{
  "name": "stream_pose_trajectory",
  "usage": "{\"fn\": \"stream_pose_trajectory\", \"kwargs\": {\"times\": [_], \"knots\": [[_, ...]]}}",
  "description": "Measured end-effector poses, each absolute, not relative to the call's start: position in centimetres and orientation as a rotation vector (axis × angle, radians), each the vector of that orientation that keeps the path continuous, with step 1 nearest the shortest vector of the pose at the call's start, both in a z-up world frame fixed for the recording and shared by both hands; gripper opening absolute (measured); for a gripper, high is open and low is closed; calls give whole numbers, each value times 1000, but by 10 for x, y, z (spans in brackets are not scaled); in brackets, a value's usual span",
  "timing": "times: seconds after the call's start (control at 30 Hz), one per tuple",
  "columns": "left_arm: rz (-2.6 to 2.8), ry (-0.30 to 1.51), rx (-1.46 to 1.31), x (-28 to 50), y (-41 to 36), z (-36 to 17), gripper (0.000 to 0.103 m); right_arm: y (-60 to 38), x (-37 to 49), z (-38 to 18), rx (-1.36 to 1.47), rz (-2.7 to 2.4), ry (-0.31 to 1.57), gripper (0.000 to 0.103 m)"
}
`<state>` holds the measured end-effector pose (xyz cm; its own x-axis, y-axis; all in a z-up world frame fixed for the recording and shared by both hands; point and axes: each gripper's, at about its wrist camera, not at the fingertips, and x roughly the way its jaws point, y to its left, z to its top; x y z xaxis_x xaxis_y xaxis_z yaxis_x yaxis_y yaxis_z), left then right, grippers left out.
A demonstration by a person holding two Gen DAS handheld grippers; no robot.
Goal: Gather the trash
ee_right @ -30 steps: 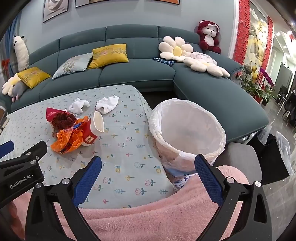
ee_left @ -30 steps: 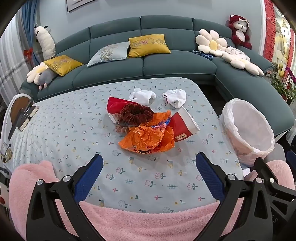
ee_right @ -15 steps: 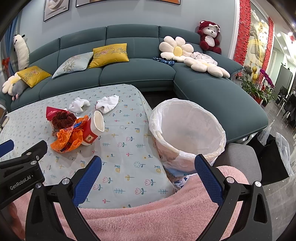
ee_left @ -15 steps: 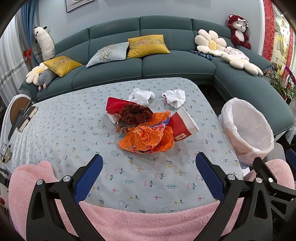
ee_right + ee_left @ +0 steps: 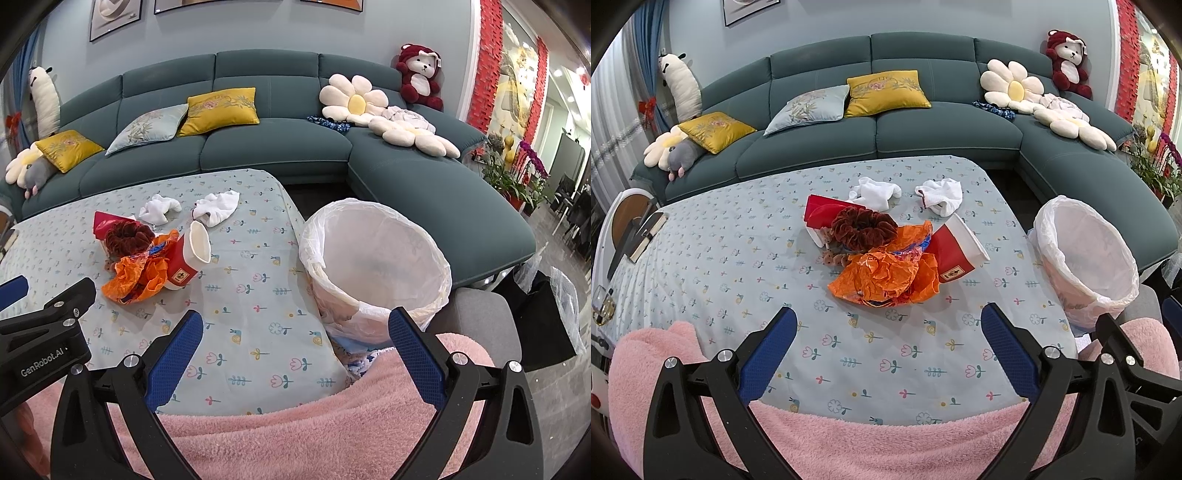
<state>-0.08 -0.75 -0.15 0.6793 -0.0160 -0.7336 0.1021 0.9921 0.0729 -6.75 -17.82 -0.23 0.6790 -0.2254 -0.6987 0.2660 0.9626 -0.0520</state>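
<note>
A heap of trash lies mid-table: a crumpled orange wrapper [image 5: 886, 277], a tipped red paper cup [image 5: 955, 251], a flattened red cup [image 5: 820, 214] and a dark red scrunchie [image 5: 862, 227]. Two white socks [image 5: 875, 192] [image 5: 942, 195] lie behind them. A bin lined with a white bag [image 5: 1082, 254] stands off the table's right edge. My left gripper [image 5: 886, 325] is open over the near part of the table, short of the heap. My right gripper [image 5: 295, 328] is open too, between the table corner and the bin [image 5: 376, 258]. The wrapper [image 5: 136, 277] and cup [image 5: 188, 258] lie to its left.
The table wears a flowered blue cloth [image 5: 720, 266]. A pink fleece [image 5: 886, 443] covers the near edge. A teal corner sofa [image 5: 923, 136] with cushions and plush toys wraps the far and right sides. Books [image 5: 646, 236] rest at the far left. A black bag [image 5: 543, 314] sits beside the bin.
Both views have shifted slightly, as if the grippers rose or drew back a little. Nothing on the table has moved, and both grippers stay open.
</note>
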Motion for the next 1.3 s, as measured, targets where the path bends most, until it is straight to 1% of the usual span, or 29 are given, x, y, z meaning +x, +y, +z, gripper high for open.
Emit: {"fn": "stream_pose_trajectory", "kwargs": {"times": [1.3], "knots": [[-72, 824, 120, -1, -2, -4, 95, -176, -65, -1, 63, -269, 777, 96]]}}
